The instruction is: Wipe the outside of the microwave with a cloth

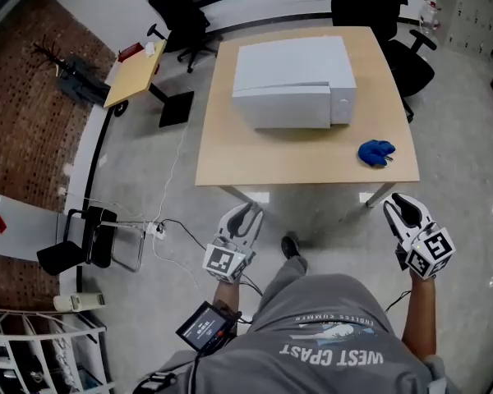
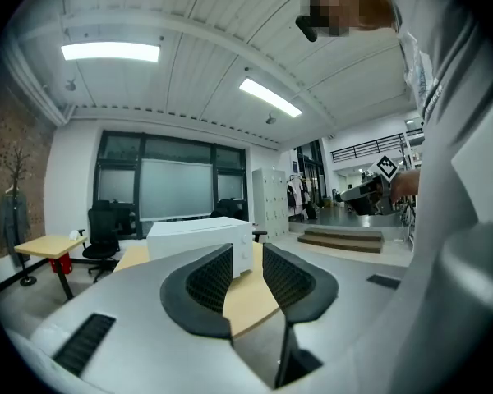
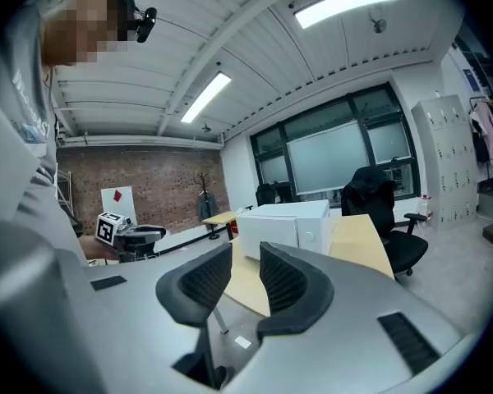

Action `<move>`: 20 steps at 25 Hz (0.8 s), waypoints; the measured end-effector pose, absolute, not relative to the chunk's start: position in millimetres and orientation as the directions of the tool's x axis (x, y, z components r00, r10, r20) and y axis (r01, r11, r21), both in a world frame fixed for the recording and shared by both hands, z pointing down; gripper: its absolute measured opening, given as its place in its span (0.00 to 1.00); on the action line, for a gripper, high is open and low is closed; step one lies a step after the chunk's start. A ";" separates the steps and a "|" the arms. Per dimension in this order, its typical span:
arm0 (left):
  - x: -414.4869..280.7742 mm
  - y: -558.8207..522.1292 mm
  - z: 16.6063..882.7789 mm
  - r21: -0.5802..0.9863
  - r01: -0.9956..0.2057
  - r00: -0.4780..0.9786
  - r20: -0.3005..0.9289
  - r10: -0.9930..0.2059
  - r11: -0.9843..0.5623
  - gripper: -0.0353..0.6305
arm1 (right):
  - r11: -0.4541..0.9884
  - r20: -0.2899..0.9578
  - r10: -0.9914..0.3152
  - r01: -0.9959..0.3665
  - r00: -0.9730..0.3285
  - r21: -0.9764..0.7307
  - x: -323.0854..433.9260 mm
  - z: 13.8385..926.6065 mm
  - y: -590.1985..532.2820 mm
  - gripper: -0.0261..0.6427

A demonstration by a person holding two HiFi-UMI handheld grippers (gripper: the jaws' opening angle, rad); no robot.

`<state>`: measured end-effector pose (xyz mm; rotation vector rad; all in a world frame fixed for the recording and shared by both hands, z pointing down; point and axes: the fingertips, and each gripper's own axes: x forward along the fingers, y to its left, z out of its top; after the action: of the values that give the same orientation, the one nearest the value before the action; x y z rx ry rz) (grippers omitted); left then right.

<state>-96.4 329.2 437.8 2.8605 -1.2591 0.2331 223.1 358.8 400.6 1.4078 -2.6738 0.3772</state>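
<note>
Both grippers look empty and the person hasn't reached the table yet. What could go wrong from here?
1. The crumpled blue cloth lies near the front right corner of the light wooden table; a sloppy grab by the right gripper could nudge it off.
2. The white box-shaped microwave sits on bare wood, so hard wiping might slide it.
3. White cables trail across the grey floor on the left gripper's side, a trip hazard.

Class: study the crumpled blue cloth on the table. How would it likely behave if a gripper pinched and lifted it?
The blue cloth lies bunched in soft folds, so it is probably floppy and would drape from a pinch. It looks small compared with the microwave, so likely light. Pushed, it would probably slide or bunch, not roll.
</note>
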 end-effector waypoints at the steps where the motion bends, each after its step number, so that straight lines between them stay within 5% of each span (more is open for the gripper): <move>1: -100.8 312.8 437.3 -0.051 -0.729 0.672 0.134 -0.728 -0.682 0.24 | 0.544 0.213 -0.795 -0.823 -0.568 -0.166 215.4 402.8 342.7 0.19; 12: -135.8 164.2 444.5 -0.085 -0.606 0.776 0.151 -0.612 -0.791 0.24 | 0.455 0.401 -0.796 -0.885 -0.454 -0.099 185.5 458.5 178.7 0.32; 20: -125.0 92.4 461.3 -0.031 -0.646 0.749 0.163 -0.642 -0.762 0.24 | 0.433 0.655 -0.678 -0.901 -0.334 -0.012 247.7 579.9 81.1 0.36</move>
<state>-125.0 92.4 461.3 2.9126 -1.0728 0.2550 247.7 81.1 579.9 1.3245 -2.1154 0.5084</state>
